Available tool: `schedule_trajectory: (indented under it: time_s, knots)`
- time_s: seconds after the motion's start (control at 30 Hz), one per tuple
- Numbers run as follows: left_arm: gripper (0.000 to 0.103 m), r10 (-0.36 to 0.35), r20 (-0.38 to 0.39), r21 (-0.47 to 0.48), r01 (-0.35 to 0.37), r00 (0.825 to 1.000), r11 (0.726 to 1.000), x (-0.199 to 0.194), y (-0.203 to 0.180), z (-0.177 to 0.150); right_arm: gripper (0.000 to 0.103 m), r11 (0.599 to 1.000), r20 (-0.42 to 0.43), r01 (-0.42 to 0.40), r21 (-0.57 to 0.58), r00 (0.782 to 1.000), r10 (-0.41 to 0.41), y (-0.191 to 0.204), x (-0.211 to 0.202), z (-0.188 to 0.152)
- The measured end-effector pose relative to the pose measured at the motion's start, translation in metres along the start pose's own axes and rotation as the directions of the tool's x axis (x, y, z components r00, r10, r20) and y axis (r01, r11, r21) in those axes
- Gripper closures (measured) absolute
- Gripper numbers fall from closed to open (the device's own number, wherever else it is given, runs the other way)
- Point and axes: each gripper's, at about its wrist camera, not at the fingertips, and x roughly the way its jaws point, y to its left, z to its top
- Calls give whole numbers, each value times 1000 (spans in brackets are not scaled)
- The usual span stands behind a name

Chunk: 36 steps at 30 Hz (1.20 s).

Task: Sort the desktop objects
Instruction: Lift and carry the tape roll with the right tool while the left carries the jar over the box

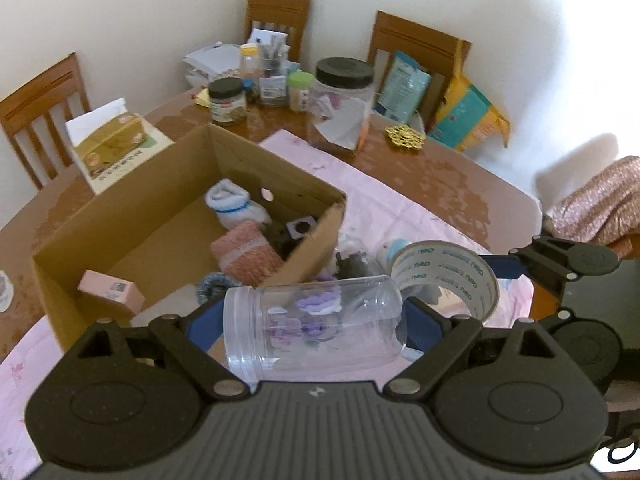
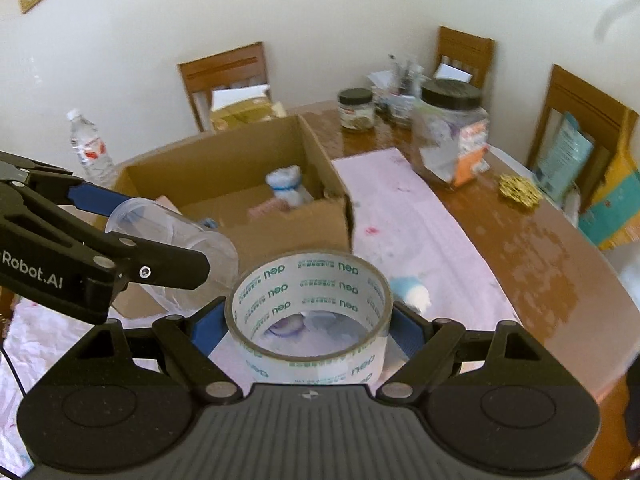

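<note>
A clear plastic jar (image 1: 316,324) with no lid lies sideways between the fingers of my left gripper (image 1: 314,320), which is shut on it. From the right wrist view, the left gripper (image 2: 164,236) holds that jar (image 2: 160,220) above the near corner of the open cardboard box (image 2: 280,236). My right gripper (image 2: 308,320) is shut on a roll of clear tape (image 2: 312,280) with green print, pads pressing its outer sides. The tape roll (image 1: 448,276) hangs just right of the jar. Inside the box (image 1: 120,240) lie a white sock (image 1: 232,204), a pink knit piece (image 1: 248,252) and a small pink carton (image 1: 112,292).
A pink cloth (image 2: 400,208) covers the near part of the wooden table (image 2: 540,240), with a small blue and white item (image 2: 412,292) on it. Behind stand a big black-lidded jar (image 1: 344,108), smaller jars, a tissue box (image 1: 112,144), a gold coaster (image 1: 404,136) and a water bottle (image 2: 90,152). Chairs ring the table.
</note>
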Motion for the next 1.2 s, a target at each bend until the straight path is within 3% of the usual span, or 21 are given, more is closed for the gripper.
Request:
schedule_trajectory:
  time_s: [0.57, 1.0, 1.2]
  knots:
    - [11, 42, 42, 10, -42, 998, 999, -12, 49, 25, 15, 995, 18, -35, -91, 999, 37, 25, 10, 49]
    - [11, 79, 18, -6, -79, 997, 997, 23, 100, 40, 15, 986, -11, -55, -154, 998, 54, 51, 53, 93]
    - [11, 89, 13, -1, -89, 996, 996, 34, 117, 48, 15, 992, -37, -62, -114, 998, 58, 53, 73, 104]
